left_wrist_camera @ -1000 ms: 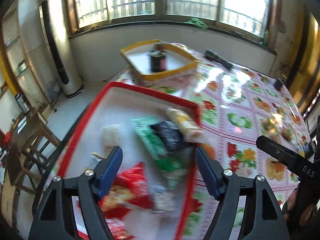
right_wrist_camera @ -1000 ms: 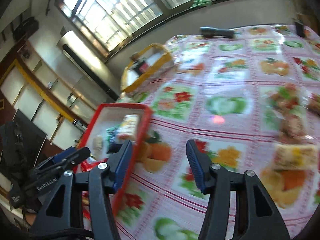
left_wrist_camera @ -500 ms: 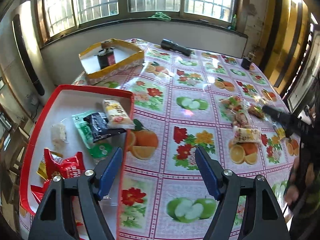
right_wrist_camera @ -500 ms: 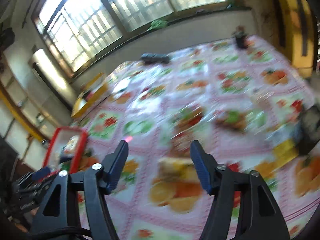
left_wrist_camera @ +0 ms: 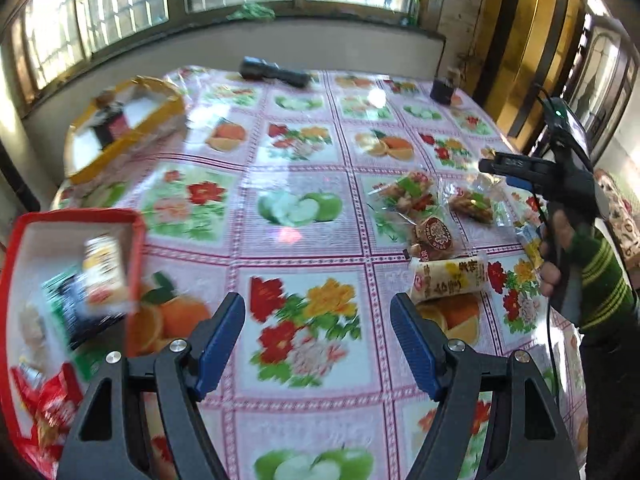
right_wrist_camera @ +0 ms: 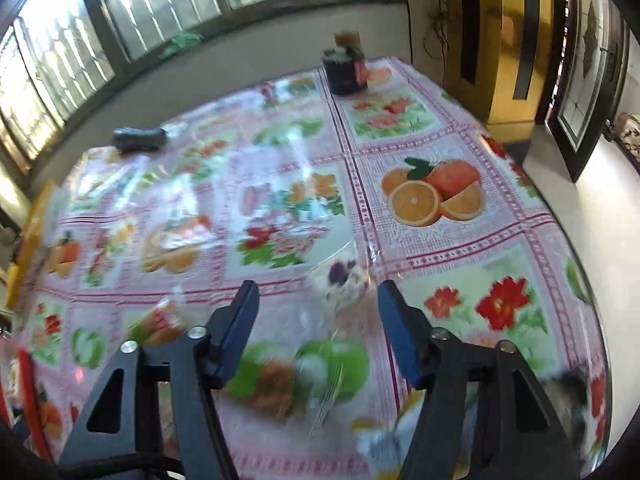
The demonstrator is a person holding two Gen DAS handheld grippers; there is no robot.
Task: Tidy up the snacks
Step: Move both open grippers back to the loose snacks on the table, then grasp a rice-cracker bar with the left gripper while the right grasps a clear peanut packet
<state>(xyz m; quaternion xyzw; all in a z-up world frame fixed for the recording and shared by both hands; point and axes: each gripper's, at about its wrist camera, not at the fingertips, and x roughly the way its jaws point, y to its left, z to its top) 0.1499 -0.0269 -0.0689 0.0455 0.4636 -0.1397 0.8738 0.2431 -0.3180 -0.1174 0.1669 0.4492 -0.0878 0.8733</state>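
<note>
My left gripper (left_wrist_camera: pixel 318 326) is open and empty above the fruit-print tablecloth. A red tray (left_wrist_camera: pixel 136 236) at the left holds several snack packs. Loose snacks lie at the right: a long yellow pack (left_wrist_camera: pixel 448 280), a round brown pack (left_wrist_camera: pixel 434 238) and clear bags (left_wrist_camera: pixel 408 194). My right gripper (right_wrist_camera: pixel 318 312) is open and empty, low over the cloth, with a clear snack bag (right_wrist_camera: pixel 344 280) just ahead between its fingers and an orange-filled bag (right_wrist_camera: pixel 276 384) below. It also shows in the left wrist view (left_wrist_camera: pixel 516 168) over the loose snacks.
A yellow tray (left_wrist_camera: pixel 132 120) with a dark bottle stands at the back left. A black flashlight (left_wrist_camera: pixel 274 72) and a dark jar (right_wrist_camera: pixel 346 68) stand at the far edge. The table's right edge (right_wrist_camera: pixel 560 220) drops to the floor.
Both grippers swung right, away from the red tray. The right gripper dropped low over the loose snack bags. Both stayed open.
</note>
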